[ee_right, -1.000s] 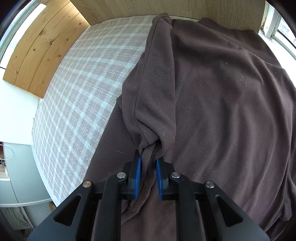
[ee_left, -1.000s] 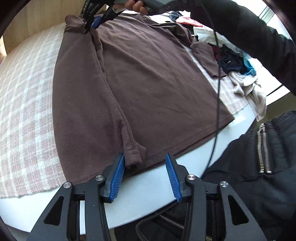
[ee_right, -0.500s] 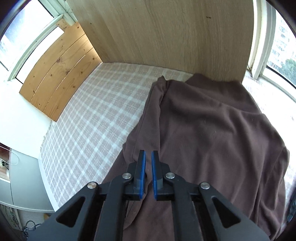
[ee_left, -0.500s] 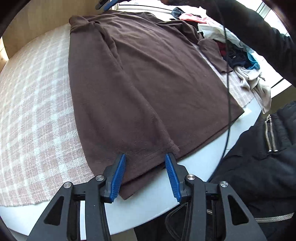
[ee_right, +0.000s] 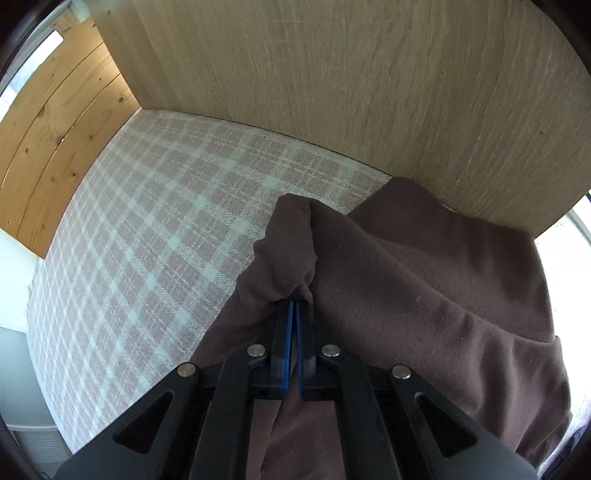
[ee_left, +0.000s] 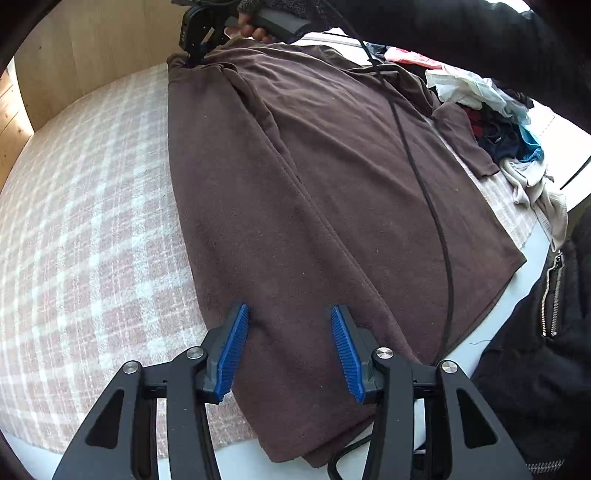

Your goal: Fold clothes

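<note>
Pink plaid cloth (ee_left: 92, 221) over a white tabletop (ee_left: 243, 463), backed by a pale wooden panel (ee_right: 332, 74) at the far edge. Spread lengthwise across the plaid: brown garment (ee_left: 332, 184), its left part turned over onto the body so that a long crease runs from the far corner down toward the near hem. Near hem overhanging the plaid onto the white edge, just below the left gripper (ee_left: 288, 332). Blue pads (ee_left: 232, 350) spread and easing wider, brown fabric lying between them but not pressed from either side. At the far corner, close to the panel: right gripper (ee_right: 295, 306), pads pressed together and pinching a bunched fold of the same garment, cloth puckered into a small hump just past the tips. Gripped from behind by a hand (ee_left: 255, 31) with a dark sleeve, seen at the top of the left wrist view. Trailing from there across the garment and down to the near edge: black cable (ee_left: 424, 177). Off to the right on the table, beside the garment's short sleeve: pile of clothes (ee_left: 498, 122) in white, red, navy, teal and beige. At the lower right, against the table edge: black jacket (ee_left: 535, 369) with a metal zip.
</note>
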{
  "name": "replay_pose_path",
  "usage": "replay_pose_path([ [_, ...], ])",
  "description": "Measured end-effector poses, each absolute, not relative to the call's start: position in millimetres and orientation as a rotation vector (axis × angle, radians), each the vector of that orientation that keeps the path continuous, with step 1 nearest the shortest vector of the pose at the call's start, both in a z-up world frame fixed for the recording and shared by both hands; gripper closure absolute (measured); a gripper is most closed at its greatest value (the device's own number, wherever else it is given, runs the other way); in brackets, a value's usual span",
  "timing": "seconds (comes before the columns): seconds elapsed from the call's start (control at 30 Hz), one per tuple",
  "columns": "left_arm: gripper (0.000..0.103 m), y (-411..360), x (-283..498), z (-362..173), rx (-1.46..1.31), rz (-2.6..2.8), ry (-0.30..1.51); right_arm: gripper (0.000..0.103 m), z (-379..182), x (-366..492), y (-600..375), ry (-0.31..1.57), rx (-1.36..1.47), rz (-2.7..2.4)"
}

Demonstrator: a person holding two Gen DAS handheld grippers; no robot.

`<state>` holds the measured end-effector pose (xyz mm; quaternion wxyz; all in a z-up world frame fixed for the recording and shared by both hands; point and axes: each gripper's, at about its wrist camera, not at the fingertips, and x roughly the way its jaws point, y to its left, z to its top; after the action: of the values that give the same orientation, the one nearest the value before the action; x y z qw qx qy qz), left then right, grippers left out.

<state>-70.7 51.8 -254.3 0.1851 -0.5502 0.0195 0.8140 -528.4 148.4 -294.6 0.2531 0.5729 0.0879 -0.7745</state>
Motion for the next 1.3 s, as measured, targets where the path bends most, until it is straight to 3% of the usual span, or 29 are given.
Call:
replay_pose_path([
  [0.27, 0.060, -12, -59, -245, -1.604, 2.292, -0.278, 0.098, -258, -490, 132, 0.242, 1.425, -2.057],
  [0.43, 0.058, -13, -38, -259, -1.670, 2.235, -0.181, 0.098, -276, -476, 114, 0.368, 1.456, -2.018],
  [0.67, 0.061, -3, -40, -267, -1.628, 2.186, -0.206, 0.098, -280, -474, 115, 0.342, 1.481, -2.021],
  [0.7, 0.062, 1, -40, -268, -1.618, 2.168, -0.203, 0.098, -279, -475, 116, 0.334, 1.482, -2.024],
  [0.77, 0.087, 10, -40, -272, -1.620, 2.131, -0.175, 0.098, -278, -478, 121, 0.293, 1.494, -2.029],
  [0.83, 0.094, 13, -41, -273, -1.606, 2.132, -0.158, 0.098, -278, -482, 125, 0.249, 1.507, -2.031],
  [1.17, 0.098, 6, -33, -249, -1.552, 2.162, -0.158, 0.102, -290, -493, 137, 0.225, 1.533, -2.058],
  [1.3, 0.098, 5, -26, -272, -1.614, 2.175, -0.231, 0.103, -292, -494, 144, 0.203, 1.517, -2.050],
])
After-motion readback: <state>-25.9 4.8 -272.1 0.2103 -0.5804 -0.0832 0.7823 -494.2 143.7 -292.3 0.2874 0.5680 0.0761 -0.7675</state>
